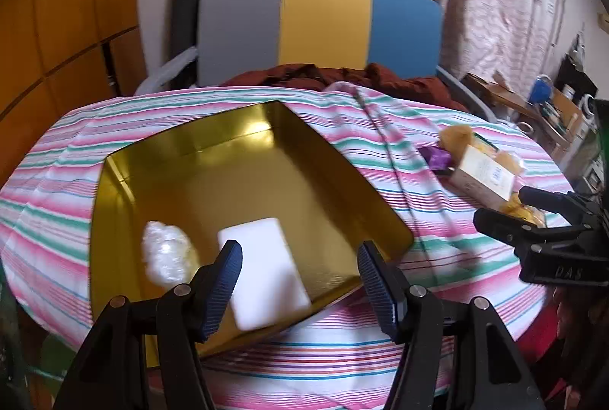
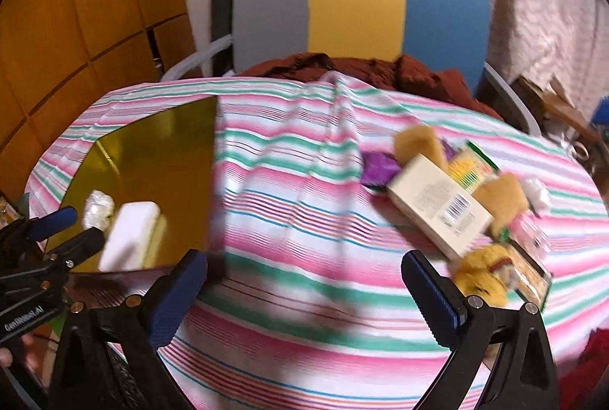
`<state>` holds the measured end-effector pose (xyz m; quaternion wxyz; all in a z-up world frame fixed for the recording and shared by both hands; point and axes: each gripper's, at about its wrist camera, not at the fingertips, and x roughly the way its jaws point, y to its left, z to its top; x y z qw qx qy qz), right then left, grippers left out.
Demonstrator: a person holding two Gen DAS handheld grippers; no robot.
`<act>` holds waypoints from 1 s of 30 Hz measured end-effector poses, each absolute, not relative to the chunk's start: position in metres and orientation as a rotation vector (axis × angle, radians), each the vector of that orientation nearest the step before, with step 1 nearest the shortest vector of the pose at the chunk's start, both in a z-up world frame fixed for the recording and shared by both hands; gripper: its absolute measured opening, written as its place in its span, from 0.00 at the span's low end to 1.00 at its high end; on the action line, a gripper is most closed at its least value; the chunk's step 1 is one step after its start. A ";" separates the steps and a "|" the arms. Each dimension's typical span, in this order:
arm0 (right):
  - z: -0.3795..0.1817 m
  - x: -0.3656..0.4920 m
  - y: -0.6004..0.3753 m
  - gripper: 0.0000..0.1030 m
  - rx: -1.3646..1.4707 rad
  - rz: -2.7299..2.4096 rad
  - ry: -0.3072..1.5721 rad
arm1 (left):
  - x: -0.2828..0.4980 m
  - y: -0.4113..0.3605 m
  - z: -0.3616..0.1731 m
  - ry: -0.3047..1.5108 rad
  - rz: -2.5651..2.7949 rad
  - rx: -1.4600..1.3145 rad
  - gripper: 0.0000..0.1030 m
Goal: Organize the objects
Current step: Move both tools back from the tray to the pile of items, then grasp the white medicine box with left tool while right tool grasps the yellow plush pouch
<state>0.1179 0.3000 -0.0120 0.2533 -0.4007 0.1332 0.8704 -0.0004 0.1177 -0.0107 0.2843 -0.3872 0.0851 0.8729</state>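
Left gripper [image 1: 298,280] hangs parted and empty over the gold box [image 1: 182,159], which holds a white block [image 1: 266,277] near left. Right gripper [image 2: 304,299], also parted, faces the cream carton [image 2: 437,210] at right; crowded neighbours risk being knocked.

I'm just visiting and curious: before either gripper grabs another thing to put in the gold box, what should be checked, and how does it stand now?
1. Left gripper open, empty: ok.
2. Right gripper open, empty: ok.
3. Gold box has room beside the white block and clear wrapped lump: ok.
4. Loose things, like the cream carton, in view on the striped cloth: ok.
5. Picture sharp enough to aim: not ok, blurred.
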 end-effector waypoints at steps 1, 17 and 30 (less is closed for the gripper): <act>-0.013 0.124 0.306 1.00 -1.102 2.351 0.374 | 0.002 0.120 -0.011 0.229 2.326 -1.034 0.62; -0.020 0.232 0.424 1.00 -1.126 1.991 0.666 | 0.015 0.155 -0.012 0.247 2.175 -1.021 0.62; -0.027 0.253 0.462 1.00 -0.789 2.017 1.002 | 0.005 0.256 -0.002 0.031 1.822 -1.154 0.72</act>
